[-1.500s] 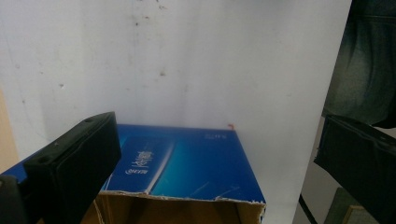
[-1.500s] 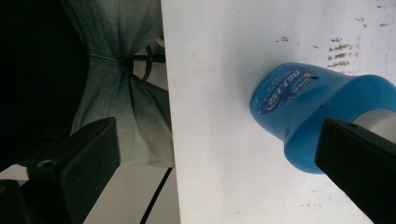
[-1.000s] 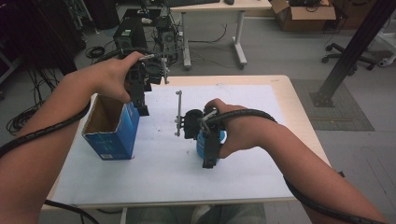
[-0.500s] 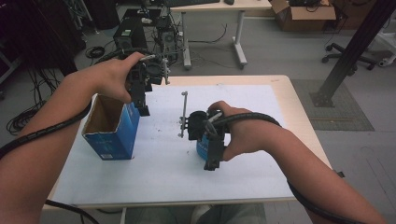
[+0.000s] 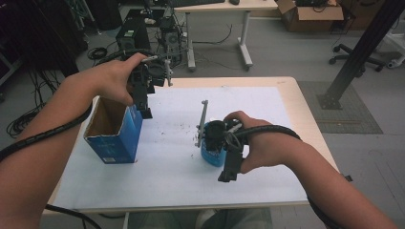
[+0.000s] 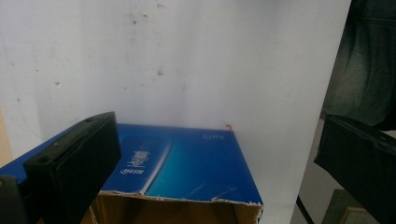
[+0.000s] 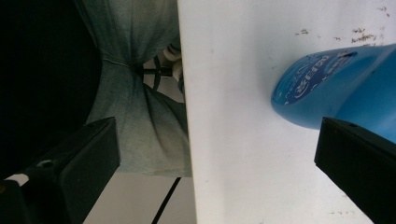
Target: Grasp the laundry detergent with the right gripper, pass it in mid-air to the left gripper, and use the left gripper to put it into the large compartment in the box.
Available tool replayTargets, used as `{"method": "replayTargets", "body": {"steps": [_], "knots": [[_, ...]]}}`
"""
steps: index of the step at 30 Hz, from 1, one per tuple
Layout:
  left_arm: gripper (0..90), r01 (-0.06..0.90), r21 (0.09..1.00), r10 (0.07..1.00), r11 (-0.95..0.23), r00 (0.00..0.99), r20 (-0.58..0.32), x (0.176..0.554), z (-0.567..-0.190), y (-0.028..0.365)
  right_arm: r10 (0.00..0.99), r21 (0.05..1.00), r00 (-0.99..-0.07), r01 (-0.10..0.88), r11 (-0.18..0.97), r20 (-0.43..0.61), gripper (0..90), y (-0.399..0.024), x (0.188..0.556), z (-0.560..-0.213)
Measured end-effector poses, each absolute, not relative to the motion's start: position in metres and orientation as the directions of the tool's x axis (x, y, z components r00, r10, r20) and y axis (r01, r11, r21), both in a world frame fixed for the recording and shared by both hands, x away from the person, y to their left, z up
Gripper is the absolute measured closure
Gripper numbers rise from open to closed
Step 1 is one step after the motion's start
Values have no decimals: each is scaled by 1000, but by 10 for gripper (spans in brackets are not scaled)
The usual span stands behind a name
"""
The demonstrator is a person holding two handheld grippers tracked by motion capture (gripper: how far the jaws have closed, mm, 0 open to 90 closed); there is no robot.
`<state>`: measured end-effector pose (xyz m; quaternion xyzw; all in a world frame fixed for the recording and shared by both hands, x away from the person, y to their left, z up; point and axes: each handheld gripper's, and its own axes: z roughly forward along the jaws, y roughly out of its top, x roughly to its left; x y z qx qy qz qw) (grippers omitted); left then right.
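Left gripper view has the left gripper's (image 6: pixel 219 158) two black jaws spread wide with nothing between them, hanging above the open top of the blue carton (image 6: pixel 187 165); the carton's torn cardboard rim runs along the bottom of that view. Right gripper view has the right gripper's (image 7: pixel 217 163) jaws equally wide apart, one over the white table cover (image 7: pixel 252 93) near its edge, the other just beside the blue bottle (image 7: pixel 336 88), which lies outside the gap. From the high view, the left gripper (image 5: pixel 145 102) hovers at the carton's (image 5: pixel 114 136) far right corner, while the right gripper (image 5: pixel 228 174) sits beside the bottle (image 5: pixel 212 152) near the middle of the table (image 5: pixel 296 95), well apart from the carton.
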<state>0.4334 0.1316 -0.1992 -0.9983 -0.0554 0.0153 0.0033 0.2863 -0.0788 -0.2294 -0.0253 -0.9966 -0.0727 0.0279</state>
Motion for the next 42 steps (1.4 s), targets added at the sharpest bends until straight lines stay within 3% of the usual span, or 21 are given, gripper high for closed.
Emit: {"method": "replayTargets", "body": {"steps": [23, 42], "knots": [[1, 108, -7, 108, -994, 994, -27, 434, -200, 127, 202, 289, -976, 217, 932, 79, 2, -141, 295, -267], [1, 108, -11, 108, -994, 994, -28, 436, -201, 129, 306, 390, -948, 316, 865, 89, 2, -156, 316, -307]]}}
